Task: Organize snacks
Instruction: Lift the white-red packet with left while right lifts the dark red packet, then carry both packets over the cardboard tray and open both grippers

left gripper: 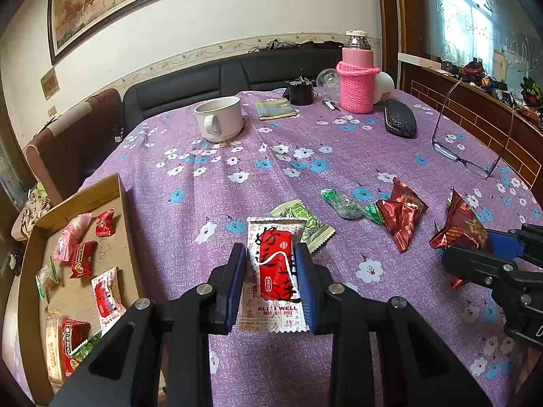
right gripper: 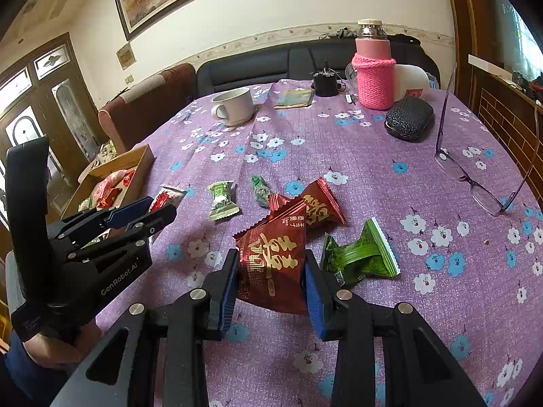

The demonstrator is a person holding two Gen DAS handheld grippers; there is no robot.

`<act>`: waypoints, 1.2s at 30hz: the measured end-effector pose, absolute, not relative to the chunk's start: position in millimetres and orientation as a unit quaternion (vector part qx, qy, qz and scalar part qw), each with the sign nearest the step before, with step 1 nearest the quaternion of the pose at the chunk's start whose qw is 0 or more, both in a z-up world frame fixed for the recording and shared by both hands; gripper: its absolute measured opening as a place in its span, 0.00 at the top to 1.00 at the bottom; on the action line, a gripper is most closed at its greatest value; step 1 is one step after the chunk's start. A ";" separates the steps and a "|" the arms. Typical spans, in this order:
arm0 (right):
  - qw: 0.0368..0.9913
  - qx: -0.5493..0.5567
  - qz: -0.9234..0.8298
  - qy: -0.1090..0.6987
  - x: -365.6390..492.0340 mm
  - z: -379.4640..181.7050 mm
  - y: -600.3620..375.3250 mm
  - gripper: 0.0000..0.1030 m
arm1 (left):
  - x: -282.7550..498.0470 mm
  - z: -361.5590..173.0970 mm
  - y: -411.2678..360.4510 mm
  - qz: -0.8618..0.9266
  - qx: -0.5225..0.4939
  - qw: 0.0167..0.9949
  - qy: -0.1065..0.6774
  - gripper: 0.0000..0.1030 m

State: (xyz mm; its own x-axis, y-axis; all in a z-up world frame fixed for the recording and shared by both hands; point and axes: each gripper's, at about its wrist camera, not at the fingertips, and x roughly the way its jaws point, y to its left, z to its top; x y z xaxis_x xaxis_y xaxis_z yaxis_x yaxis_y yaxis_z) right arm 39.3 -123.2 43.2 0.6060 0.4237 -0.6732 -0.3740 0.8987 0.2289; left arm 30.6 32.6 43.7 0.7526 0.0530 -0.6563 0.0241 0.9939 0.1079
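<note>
The desk (left gripper: 339, 142), under a purple flowered cloth, carries everything; the cardboard box (left gripper: 127, 217) sits at its left edge, already holding several wrapped snacks. At the far end stand a pink flask (left gripper: 357, 81), a white mug (left gripper: 219, 118) and a dark case (left gripper: 399, 118), with spectacles (left gripper: 475, 166) off to the right — all well apart from the work.

The left gripper (left gripper: 273, 281) is clamped on the red-and-white packet (left gripper: 273, 268), its blue pads pressing the packet's two long sides, so the long axis runs straight ahead along the fingers. The right gripper (right gripper: 269, 278) is closed around the dark red pouch (right gripper: 271, 261), which is wedged between its pads. Whether either snack is lifted clear of the cloth cannot be told.

The relation that matters: the box lies to the left of both grippers, just beside the left one and well away from the right, which would have to cross over the loose sweets. So the left hand looks better placed to drop first.

Still loose on the cloth are a second red pouch (right gripper: 320, 208), a green wrapped bar (right gripper: 359, 256), a pale green sweet (right gripper: 221, 200) and a small green candy (right gripper: 260, 190).
</note>
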 end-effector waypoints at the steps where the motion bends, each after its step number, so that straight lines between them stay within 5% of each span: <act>1: 0.895 0.033 0.223 0.384 39.5 43.2 -123.5 0.63 | 30.5 43.7 32.6 0.008 0.055 0.935 0.351 0.72; 36: 0.897 0.054 0.224 0.377 30.4 64.4 -110.1 0.63 | -4.1 84.0 76.5 0.003 -0.026 0.945 0.326 0.72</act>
State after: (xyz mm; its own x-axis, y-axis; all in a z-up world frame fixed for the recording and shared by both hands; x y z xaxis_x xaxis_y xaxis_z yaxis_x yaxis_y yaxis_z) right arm 30.4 -110.1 64.4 0.6158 0.4435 -0.6513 -0.3616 0.8934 0.2664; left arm -4.1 76.5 84.0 0.7877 -0.0116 -0.6160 -0.0228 0.9986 -0.0480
